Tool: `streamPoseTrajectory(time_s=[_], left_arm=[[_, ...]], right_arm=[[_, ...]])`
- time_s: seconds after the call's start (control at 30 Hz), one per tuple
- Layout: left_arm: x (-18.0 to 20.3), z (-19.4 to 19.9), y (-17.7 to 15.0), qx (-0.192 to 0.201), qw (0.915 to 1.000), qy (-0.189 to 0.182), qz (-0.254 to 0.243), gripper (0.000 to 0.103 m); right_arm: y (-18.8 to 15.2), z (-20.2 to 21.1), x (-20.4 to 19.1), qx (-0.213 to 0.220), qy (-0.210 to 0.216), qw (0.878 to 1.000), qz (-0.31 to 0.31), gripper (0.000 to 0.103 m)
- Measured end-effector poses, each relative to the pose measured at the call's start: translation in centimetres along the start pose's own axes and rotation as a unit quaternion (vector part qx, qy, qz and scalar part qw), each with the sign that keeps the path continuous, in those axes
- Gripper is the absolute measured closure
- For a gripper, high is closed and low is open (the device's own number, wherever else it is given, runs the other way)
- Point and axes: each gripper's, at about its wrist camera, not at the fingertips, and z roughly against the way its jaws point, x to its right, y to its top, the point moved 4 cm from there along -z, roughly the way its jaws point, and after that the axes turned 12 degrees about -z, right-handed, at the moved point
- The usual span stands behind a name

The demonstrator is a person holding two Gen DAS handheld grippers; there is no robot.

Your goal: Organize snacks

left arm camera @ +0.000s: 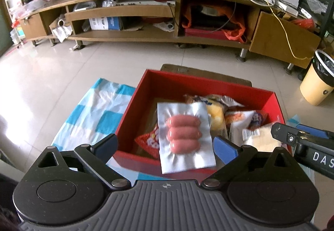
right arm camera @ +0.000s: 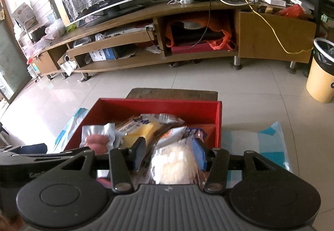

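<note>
Red box [left arm camera: 208,83], pink sausages [left arm camera: 183,135], blue-and-white checked cloth [left arm camera: 98,114]

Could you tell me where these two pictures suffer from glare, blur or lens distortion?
Left wrist view: the TV stand bows with fisheye curvature, window glare washes out the floor at left, and the sausage pack is slightly smeared. Right wrist view: the same bowing, a blown-out patch at left, and the pale snack bag between the right gripper's fingers is soft and blurred.
</note>
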Motion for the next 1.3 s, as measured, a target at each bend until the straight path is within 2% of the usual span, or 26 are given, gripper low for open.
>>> streamPoseTrajectory(time_s=[0.67, 0.93, 1.3], left_arm=[[-0.5, 3.0, -4.4, -0.015, 0.9997, -0.015, 0.010, 0.002], [0.0, 3.5, -7.3, -0.040, 0.9989, -0.022, 0.005, 0.002], [0.6, 5.0, -10.4, -0.052, 0.9983, -0.026, -0.003, 0.002]], right_arm=[[-3.8, 4.3, -0.5, 0.002, 0.006, 1.000, 0.022, 0.052], [-6.7, 5.3, -0.6, -0.022, 0.002, 0.999, 0.028, 0.052], [-10.1, 6.6, -0.2, -0.047, -0.005, 0.999, 0.027, 0.051]])
